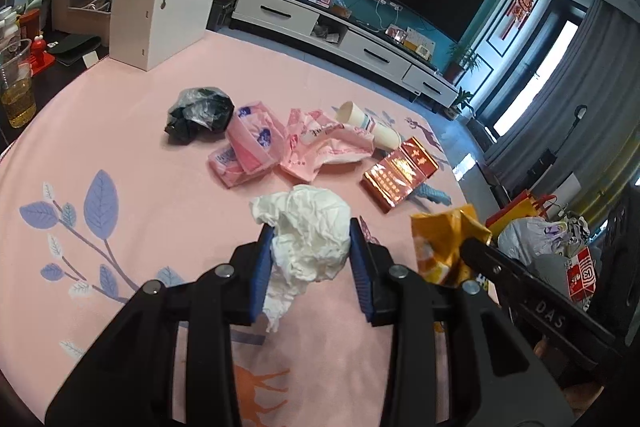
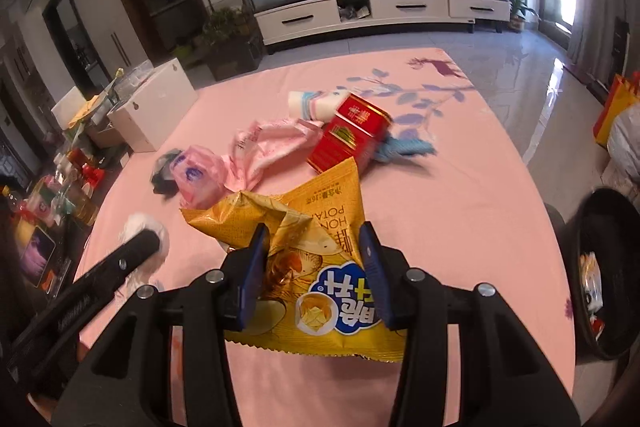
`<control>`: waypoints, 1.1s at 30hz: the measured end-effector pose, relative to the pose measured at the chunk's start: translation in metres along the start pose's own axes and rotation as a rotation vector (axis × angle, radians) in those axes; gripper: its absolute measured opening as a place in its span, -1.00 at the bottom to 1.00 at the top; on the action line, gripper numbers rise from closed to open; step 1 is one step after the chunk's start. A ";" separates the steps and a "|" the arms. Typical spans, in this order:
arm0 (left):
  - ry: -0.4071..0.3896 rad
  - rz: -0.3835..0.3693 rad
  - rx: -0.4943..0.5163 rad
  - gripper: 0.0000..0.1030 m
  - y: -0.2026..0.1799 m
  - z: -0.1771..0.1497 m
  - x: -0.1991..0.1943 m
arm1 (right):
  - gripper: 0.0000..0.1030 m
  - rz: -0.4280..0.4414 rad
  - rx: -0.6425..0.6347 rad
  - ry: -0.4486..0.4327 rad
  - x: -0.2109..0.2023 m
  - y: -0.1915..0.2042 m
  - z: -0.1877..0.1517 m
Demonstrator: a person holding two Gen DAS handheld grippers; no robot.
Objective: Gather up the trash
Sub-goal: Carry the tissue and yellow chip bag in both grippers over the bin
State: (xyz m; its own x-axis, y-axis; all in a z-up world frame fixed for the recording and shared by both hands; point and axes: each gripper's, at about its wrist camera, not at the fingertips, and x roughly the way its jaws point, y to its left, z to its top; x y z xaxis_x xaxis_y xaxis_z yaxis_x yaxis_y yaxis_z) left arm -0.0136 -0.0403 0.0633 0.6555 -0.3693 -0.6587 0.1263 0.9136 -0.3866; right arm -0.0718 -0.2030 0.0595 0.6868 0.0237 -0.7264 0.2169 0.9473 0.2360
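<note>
A crumpled white tissue (image 1: 308, 231) hangs above the pink tablecloth (image 1: 132, 115), and my left gripper (image 1: 310, 233) is shut on it. A yellow chip bag (image 2: 316, 247) is pinched between the blue pads of my right gripper (image 2: 314, 241), lifted off the cloth. The same bag (image 1: 444, 243) shows at the right of the left wrist view. Still lying on the table are a black plastic bag (image 1: 200, 113), pink wrappers (image 1: 256, 147), a paper cup (image 1: 370, 125) and a red box (image 1: 400, 173).
A black trash bin (image 2: 608, 267) with some trash inside stands beside the table's right edge. A white box (image 1: 160, 23) sits at the table's far left. A cup of yellow drink (image 1: 16, 87) and clutter stand on the dark side table. Bags (image 1: 540, 231) lie on the floor.
</note>
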 end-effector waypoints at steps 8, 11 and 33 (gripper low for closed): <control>0.004 0.005 0.065 -0.29 -0.016 -0.009 -0.002 | -0.10 -0.030 0.077 -0.020 -0.009 -0.033 0.005; 0.010 -0.004 0.093 -0.29 -0.024 -0.014 -0.003 | -0.10 -0.032 0.087 -0.041 -0.020 -0.039 0.008; 0.067 -0.190 0.418 -0.29 -0.207 -0.065 0.019 | -0.08 -0.210 0.328 -0.300 -0.137 -0.180 0.014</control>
State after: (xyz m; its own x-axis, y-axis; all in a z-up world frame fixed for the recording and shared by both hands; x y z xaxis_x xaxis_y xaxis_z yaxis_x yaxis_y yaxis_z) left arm -0.0753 -0.2477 0.0886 0.5440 -0.5342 -0.6470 0.5378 0.8139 -0.2199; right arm -0.1952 -0.3814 0.1251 0.7641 -0.2958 -0.5732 0.5460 0.7698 0.3306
